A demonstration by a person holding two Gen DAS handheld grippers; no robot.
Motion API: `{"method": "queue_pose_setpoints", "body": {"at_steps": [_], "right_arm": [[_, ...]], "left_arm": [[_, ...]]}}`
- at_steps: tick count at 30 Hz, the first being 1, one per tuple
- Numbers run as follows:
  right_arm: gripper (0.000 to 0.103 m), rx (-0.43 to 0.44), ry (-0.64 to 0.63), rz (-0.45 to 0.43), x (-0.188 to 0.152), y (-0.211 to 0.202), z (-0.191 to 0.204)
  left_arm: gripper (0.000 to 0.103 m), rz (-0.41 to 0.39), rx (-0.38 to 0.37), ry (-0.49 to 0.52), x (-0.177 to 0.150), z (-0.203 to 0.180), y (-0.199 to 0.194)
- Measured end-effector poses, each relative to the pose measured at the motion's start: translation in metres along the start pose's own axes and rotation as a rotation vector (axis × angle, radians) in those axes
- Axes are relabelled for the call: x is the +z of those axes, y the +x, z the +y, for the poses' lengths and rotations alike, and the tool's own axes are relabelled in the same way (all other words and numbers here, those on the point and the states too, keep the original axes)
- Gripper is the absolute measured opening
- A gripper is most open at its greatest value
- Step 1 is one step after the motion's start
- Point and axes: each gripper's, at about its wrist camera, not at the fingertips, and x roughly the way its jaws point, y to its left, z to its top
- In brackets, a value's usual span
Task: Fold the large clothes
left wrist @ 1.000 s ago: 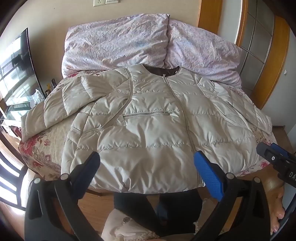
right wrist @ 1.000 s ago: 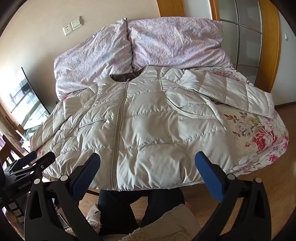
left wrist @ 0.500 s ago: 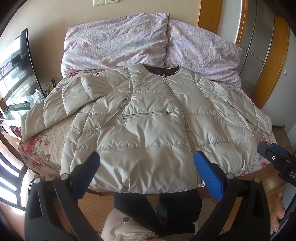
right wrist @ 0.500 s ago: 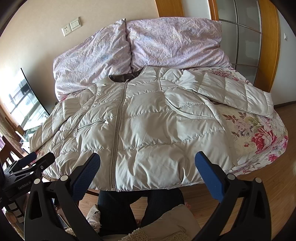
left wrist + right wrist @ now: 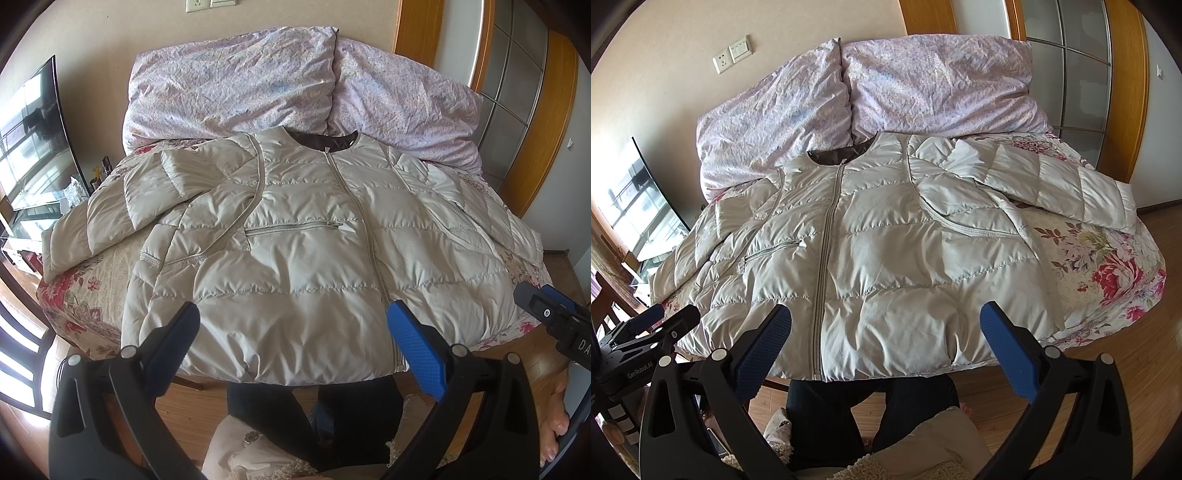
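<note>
The puffy white jacket (image 5: 295, 240) lies flat on the bed (image 5: 1108, 266), front up and zipped, collar far away by the pillows (image 5: 236, 88), bottom edge close to both tools. Its sleeves stick out to each side. The left hand-held gripper (image 5: 293, 338) and the right hand-held gripper (image 5: 886, 332) hang just above that bottom edge, fingers spread wide and holding nothing, and each looks about as near its own sleeve.

Soft daylight enters from the left, where the curved screen (image 5: 31, 144) mirrors bright window panes and blows out to white in the right wrist view. The quilted jacket (image 5: 886, 266) shows mild sheen with shallow shadows in its seams. Both views are sharp at centre, while fisheye distortion bends the bed (image 5: 1115, 273) edges and darkens the corners.
</note>
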Motion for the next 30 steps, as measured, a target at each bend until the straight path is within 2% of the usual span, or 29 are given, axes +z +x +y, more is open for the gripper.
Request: {"method": "queue_pose_setpoints", "body": {"at_steps": [30], "right_arm": [[0.102, 0.001, 0.003, 0.000, -0.0013, 0.0002, -0.0016]], "left_arm": [[0.101, -0.001, 0.001, 0.001, -0.0019, -0.0019, -0.0001]]}}
